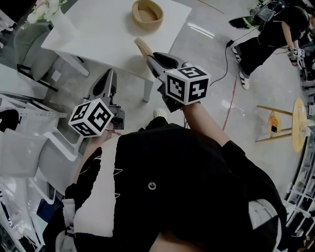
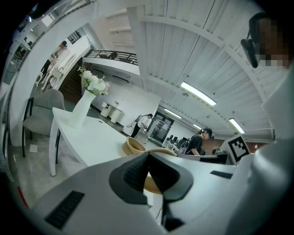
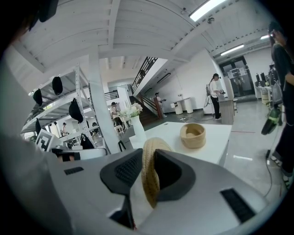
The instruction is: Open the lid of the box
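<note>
Lid (image 3: 150, 176), a flat woven disc, stands on edge between the jaws of the right gripper (image 3: 148, 160), which are clamped on it at a middling width, with the pads pressing on both of its faces. In the head view the lid sticks out from the jaws just off the near edge of the white table (image 1: 98, 34), above the floor and not above the tabletop. The box (image 1: 147, 15) it belongs to, a round woven bowl, sits open towards the far side of the same table, well apart from the lid, and nothing covers its mouth.

The left gripper (image 1: 109, 81) hangs further out from the table's near edge, beside the person's body. Its jaws are drawn together at the tips and nothing is between them. The tan patch seen past them in the left gripper view looks like the lid in the other gripper. A white vase of flowers (image 2: 82, 108) stands at the table's left end, far from the box.

As I judge it, the opening itself is done, since the lid is off and lifted clear. What seems to remain is setting the lid down. That would mean carrying it back over the tabletop to a bare spot beside the box, lowering it until an edge or face rests there, and only then parting the jaws, so that it does not drop or roll off the table.
</note>
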Available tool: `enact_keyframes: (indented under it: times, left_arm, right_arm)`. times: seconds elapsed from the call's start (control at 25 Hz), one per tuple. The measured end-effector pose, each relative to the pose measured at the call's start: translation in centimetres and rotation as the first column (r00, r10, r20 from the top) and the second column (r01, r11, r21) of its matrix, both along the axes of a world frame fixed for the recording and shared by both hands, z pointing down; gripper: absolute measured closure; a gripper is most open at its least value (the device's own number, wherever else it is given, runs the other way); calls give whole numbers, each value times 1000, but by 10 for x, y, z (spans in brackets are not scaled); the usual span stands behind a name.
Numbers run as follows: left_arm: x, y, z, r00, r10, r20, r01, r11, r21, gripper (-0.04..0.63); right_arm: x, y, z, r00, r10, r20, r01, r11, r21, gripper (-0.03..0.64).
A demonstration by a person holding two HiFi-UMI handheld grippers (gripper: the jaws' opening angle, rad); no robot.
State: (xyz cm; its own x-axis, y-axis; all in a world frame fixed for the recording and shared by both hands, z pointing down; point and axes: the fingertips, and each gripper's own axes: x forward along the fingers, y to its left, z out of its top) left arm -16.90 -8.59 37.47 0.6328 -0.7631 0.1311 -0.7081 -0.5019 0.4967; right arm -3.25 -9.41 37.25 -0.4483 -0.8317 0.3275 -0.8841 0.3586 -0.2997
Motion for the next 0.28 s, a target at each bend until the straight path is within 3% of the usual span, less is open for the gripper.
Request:
enact_keyframes:
  times: [0.28]
  left_arm:
    - [-1,1,-5,1000,-1,-5,2,1000,8,586]
  right_arm:
    - [-2,2,-4,1000,-1,-4,1,1000,5,527]
